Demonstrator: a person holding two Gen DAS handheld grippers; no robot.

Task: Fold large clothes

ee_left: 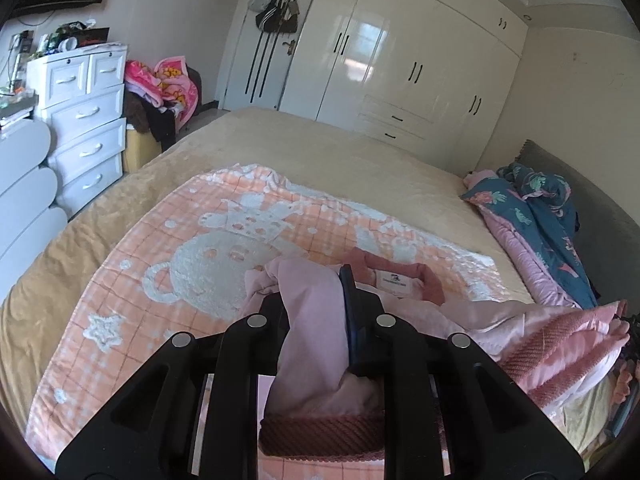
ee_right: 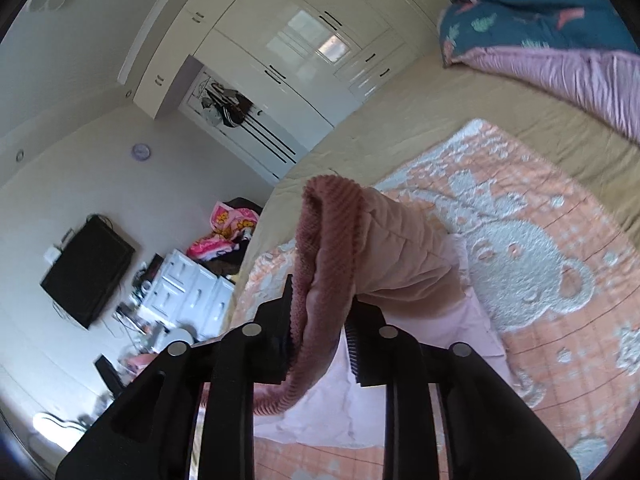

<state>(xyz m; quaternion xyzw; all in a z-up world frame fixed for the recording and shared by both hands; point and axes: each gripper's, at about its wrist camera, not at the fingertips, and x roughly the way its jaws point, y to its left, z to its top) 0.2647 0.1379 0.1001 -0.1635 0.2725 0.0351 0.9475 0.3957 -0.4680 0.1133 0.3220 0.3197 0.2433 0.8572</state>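
Observation:
A pale pink padded jacket (ee_left: 460, 316) with darker ribbed trim lies bunched on a peach blanket with a white bear (ee_left: 200, 256) spread over the bed. My left gripper (ee_left: 312, 296) is shut on a fold of the jacket's pink fabric, with a ribbed band (ee_left: 320, 428) below it. In the right wrist view a sleeve (ee_right: 400, 248) rises from the blanket (ee_right: 520, 264). Its ribbed cuff (ee_right: 320, 240) drapes between the fingers of my right gripper (ee_right: 322, 296). The cuff rests against the left finger, and a narrow gap shows before the right pad, so the jaws stand slightly open.
A tan bedspread (ee_left: 320, 140) covers the bed. A blue and pink quilt (ee_left: 540, 216) is heaped at the headboard on the right. White drawers (ee_left: 88, 120) and a clothes pile (ee_left: 168, 88) stand left of the bed, wardrobes (ee_left: 400, 60) beyond it.

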